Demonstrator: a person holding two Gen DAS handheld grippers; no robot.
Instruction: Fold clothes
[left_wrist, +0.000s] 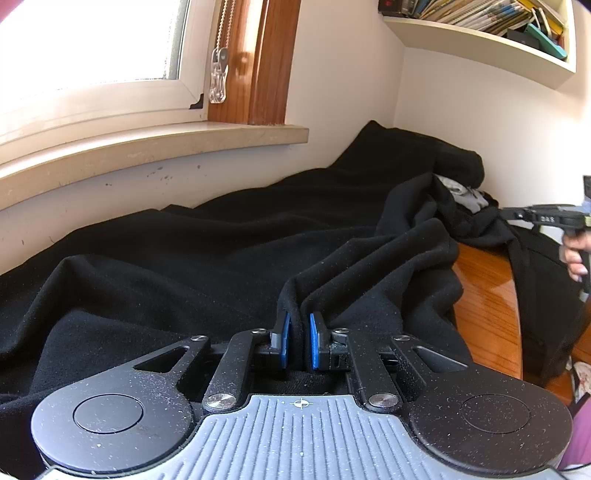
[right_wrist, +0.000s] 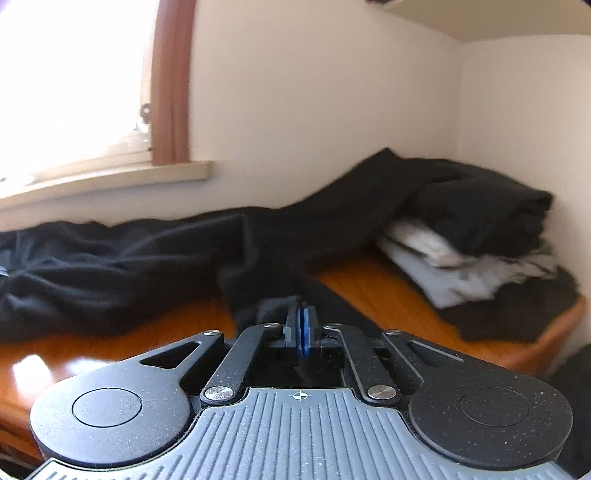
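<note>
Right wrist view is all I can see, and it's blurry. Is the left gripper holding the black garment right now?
Observer: Yes. In the left wrist view the left gripper has its blue pads clamped on a raised fold of the black garment.
Operator: Does the cloth run from that fold towards my gripper?
Observer: It does. Ridges lead from the fold toward the right gripper, whose tip sits at the cloth's far edge. I cannot tell whether it pinches any fabric.
Operator: Is there anything above the clothes pile in the corner?
Observer: A wall shelf packed with books.
</note>
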